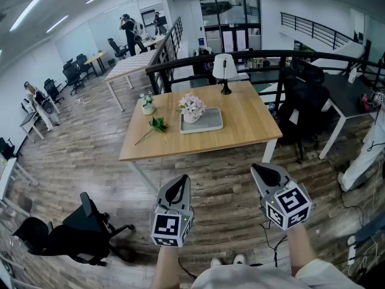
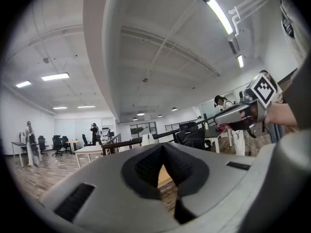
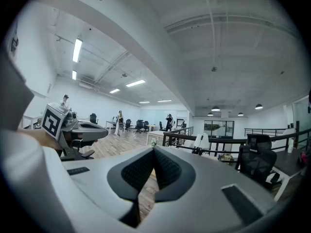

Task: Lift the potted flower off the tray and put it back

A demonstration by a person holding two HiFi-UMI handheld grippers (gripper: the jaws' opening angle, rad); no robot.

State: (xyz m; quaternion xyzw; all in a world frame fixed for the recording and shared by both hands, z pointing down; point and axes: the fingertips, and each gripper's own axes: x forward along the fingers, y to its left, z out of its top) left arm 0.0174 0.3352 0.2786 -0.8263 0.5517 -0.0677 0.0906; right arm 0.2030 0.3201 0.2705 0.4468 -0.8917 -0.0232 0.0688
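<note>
The potted flower (image 1: 192, 108), pink and white blooms in a pale pot, stands on the left part of a grey tray (image 1: 210, 123) in the middle of a wooden table (image 1: 246, 131). Both grippers hover well short of the table's near edge, over the floor. My left gripper (image 1: 180, 179) is shut with nothing in it, and so is my right gripper (image 1: 260, 168). In the left gripper view the jaws (image 2: 163, 147) meet at the tip, and the right gripper (image 2: 243, 113) shows at the side. The right gripper view shows closed jaws (image 3: 154, 150) too.
On the table also stand a white lamp (image 1: 224, 68) at the back, a small potted plant (image 1: 147, 103) at the left and a green sprig (image 1: 157, 124). A black office chair (image 1: 78, 230) stands on the floor at lower left, another chair (image 1: 301, 110) right of the table.
</note>
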